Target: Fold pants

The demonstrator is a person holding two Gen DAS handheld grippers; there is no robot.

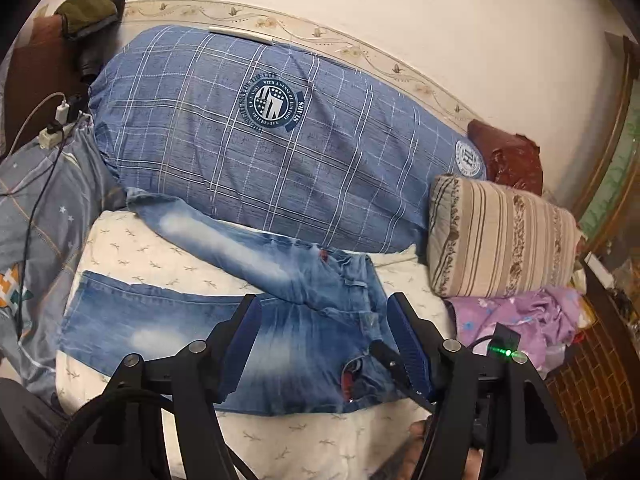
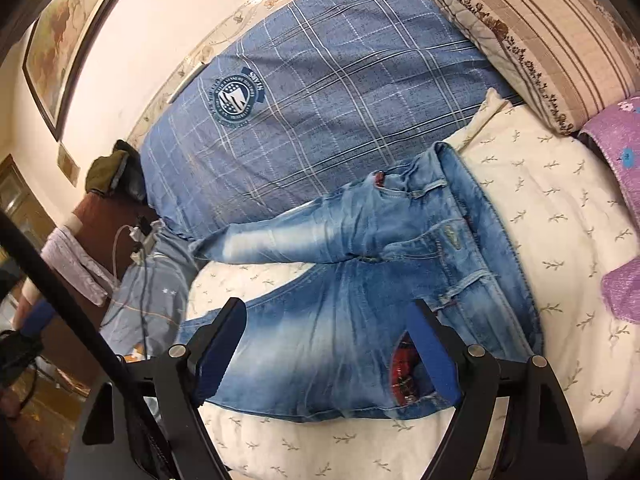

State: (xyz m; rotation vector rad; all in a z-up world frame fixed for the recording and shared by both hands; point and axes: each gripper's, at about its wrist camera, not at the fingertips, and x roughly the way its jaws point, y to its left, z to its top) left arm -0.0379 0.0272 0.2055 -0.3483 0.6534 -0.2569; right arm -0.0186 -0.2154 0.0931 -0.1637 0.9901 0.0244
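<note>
Blue ribbed pads line both of your tools, and neither pair has anything between it. Your left gripper [image 1: 326, 336] hangs above the bed with its jaws spread wide and empty, the faded denim showing in the gap below them without touching the pads. Your right gripper [image 2: 332, 344] is likewise held wide apart over the cloth and grips nothing. Under both lies the pair of jeans [image 1: 248, 344], spread flat on the cream quilt [image 1: 160, 264] with its small leaf print. The waistband sits toward the right in the left wrist view, one leg running along the near edge of the quilt and the other angling away until its hem lies against the blue plaid duvet [image 1: 248, 148]. A patch of red lining shows at a pocket opening near the waist. Beyond the jeans, the duvet bulks along the wall, and a striped pillow [image 1: 500, 236] rests just beside its right end, with a purple flowered cloth [image 1: 516, 320] near the pillow. At the far left a white power strip [image 1: 52, 132] with plugged cables sits on a grey-blue sheet [image 1: 48, 208].
</note>
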